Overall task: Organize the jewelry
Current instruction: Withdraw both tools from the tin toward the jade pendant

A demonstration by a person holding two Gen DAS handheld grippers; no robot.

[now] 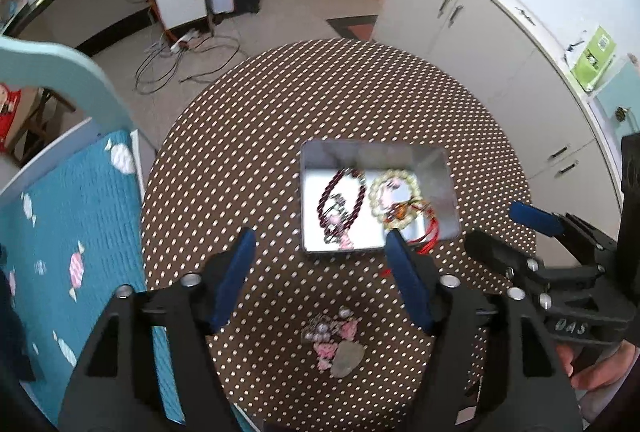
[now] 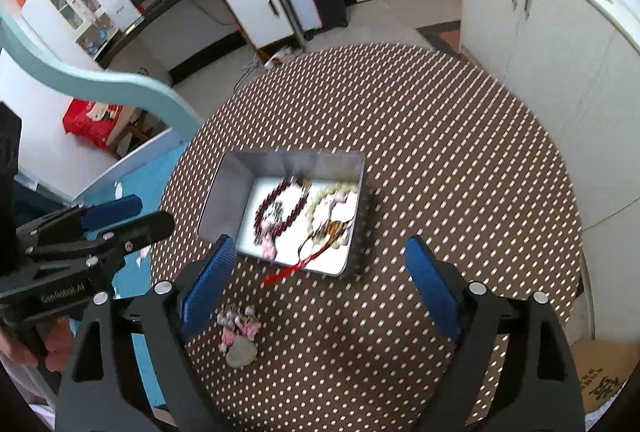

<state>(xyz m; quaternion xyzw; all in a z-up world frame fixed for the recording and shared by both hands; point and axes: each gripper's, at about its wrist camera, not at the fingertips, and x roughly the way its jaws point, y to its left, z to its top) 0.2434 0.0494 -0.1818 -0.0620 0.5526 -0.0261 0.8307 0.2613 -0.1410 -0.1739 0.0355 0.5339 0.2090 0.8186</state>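
Observation:
A metal tin stands on the round dotted table. In it lie a dark red bead bracelet, a pale green bead bracelet and a pink charm piece; a red tassel hangs over the tin's near rim. A pink and pearl bracelet with a grey stone lies on the table in front of the tin. My left gripper is open above it. My right gripper is open, just right of it.
The brown dotted tablecloth covers the table. A chair with a teal cushion stands at the left. White cabinets line the right side. The right gripper also shows in the left wrist view.

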